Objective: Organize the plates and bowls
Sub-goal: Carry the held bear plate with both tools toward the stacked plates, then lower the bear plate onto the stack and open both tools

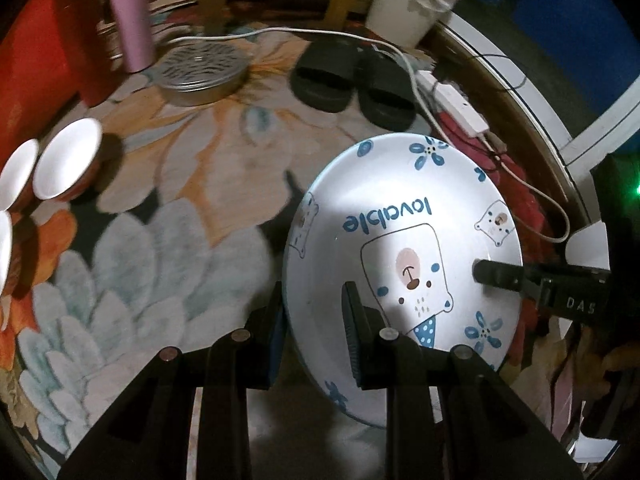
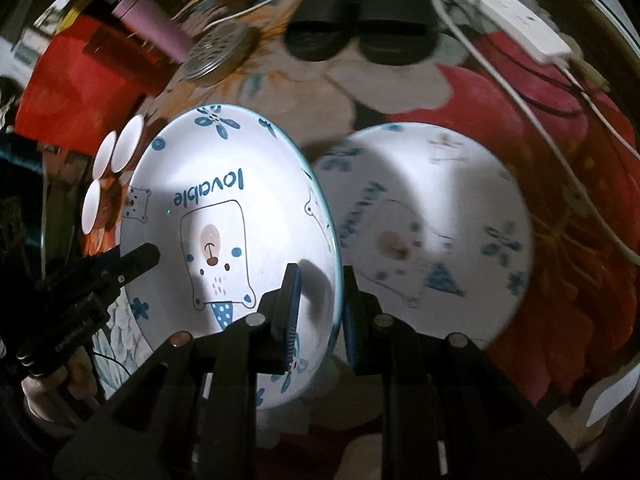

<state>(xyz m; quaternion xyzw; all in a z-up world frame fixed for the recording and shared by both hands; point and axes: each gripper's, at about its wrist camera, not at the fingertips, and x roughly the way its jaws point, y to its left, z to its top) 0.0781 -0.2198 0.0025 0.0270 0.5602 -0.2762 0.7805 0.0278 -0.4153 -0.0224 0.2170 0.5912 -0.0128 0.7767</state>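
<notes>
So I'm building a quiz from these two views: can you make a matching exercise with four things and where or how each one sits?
Things:
1. bear plate
2. second plate
3. small bowls
4. pink bottle

States:
A. standing upright at the back
B. clamped at its rim by both grippers
C. grouped on the rug, white insides up
D. lying on the rug

Pairs: 1-B, 2-D, 3-C, 4-A

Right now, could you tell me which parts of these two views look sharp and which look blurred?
Left wrist view: the held plate is sharp, the small bowls smeared. Right wrist view: that plate is crisp, the second plate behind it streaked; a bright patch glares on both.
</notes>
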